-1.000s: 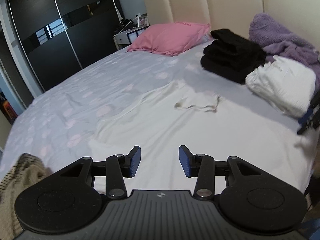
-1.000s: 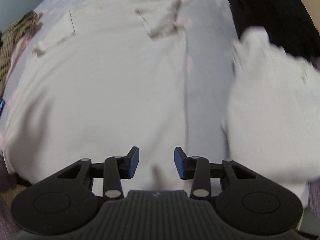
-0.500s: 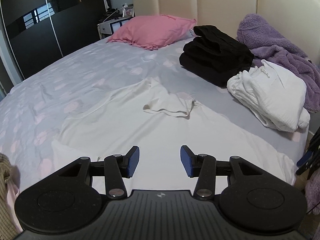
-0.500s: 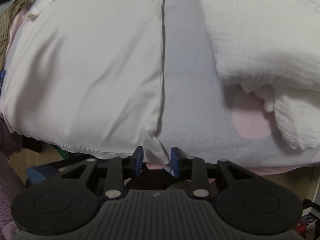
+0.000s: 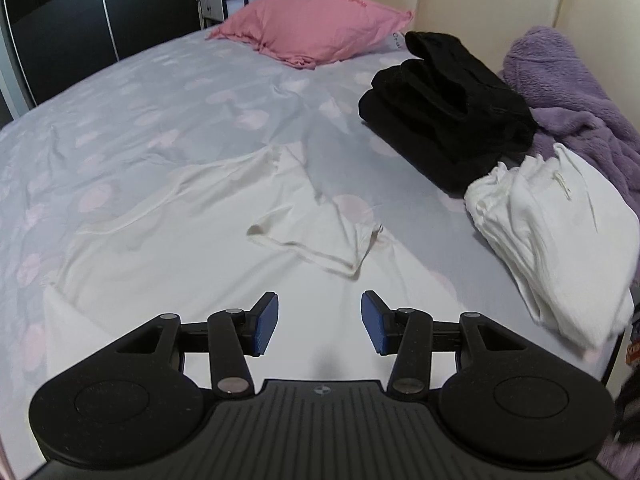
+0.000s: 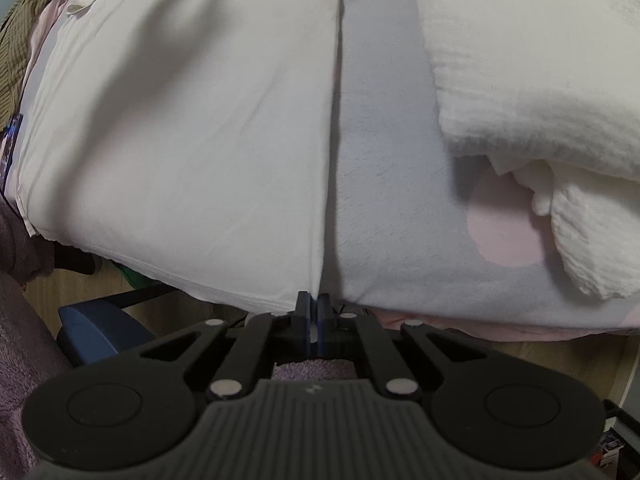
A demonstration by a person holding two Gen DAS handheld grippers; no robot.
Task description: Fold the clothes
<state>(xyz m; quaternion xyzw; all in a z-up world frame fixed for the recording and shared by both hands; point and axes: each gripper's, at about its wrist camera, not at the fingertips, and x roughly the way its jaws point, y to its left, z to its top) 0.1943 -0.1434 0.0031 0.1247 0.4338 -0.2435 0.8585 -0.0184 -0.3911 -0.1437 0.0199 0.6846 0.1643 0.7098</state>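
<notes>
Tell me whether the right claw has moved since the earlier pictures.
Yes. The right claw came down to the bed-edge corner of the flat white shirt, closing on it beside the lilac sheet.

The bed sheet (image 5: 160,112) is lying bare and open across its far and left stretches, up to the pink pillow (image 5: 316,24). The white shirt (image 5: 192,248) is covering the near middle, flat (no obstacle to a low pass). On the right, three heaps are crowding the passage: black clothes (image 5: 444,120), folded white clothes (image 5: 560,240), purple fleece (image 5: 576,92). A narrow sheet strip (image 6: 380,168) is separating shirt from white stack.
</notes>
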